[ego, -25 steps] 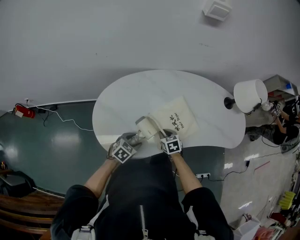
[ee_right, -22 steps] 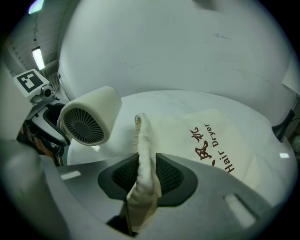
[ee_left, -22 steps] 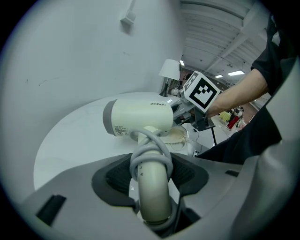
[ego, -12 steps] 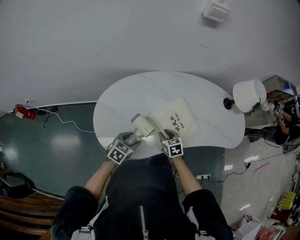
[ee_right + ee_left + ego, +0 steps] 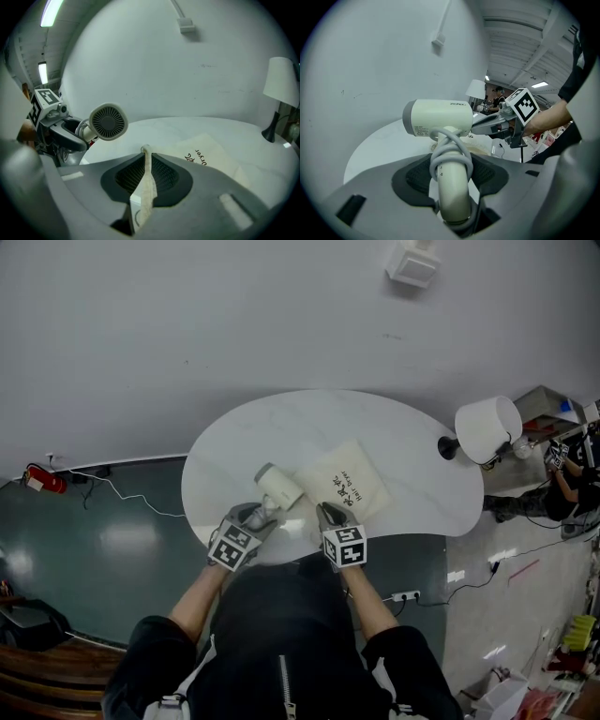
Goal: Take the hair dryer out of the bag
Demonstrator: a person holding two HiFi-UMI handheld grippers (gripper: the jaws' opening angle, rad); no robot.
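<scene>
The cream hair dryer (image 5: 278,487) is clear of the bag, held above the white table (image 5: 281,418). My left gripper (image 5: 258,515) is shut on its handle, where the grey cord is wound (image 5: 449,150); the barrel (image 5: 440,117) points sideways. In the right gripper view the dryer's grille (image 5: 108,122) faces me at left. The flat cream cloth bag (image 5: 342,482) with dark print lies just right of the dryer. My right gripper (image 5: 328,517) is closing its jaws on a lifted edge of the bag (image 5: 146,187), which stands pinched between the pads.
A white-shaded table lamp (image 5: 485,430) with a dark stem stands at the table's right end. A small white box (image 5: 412,263) is fixed to the wall behind. Dark floor with a cable and a red object (image 5: 42,482) lies left of the table.
The hair dryer has moved left and up, away from the bag's mouth, in my left gripper. My right gripper has lifted slightly with the bag's edge.
</scene>
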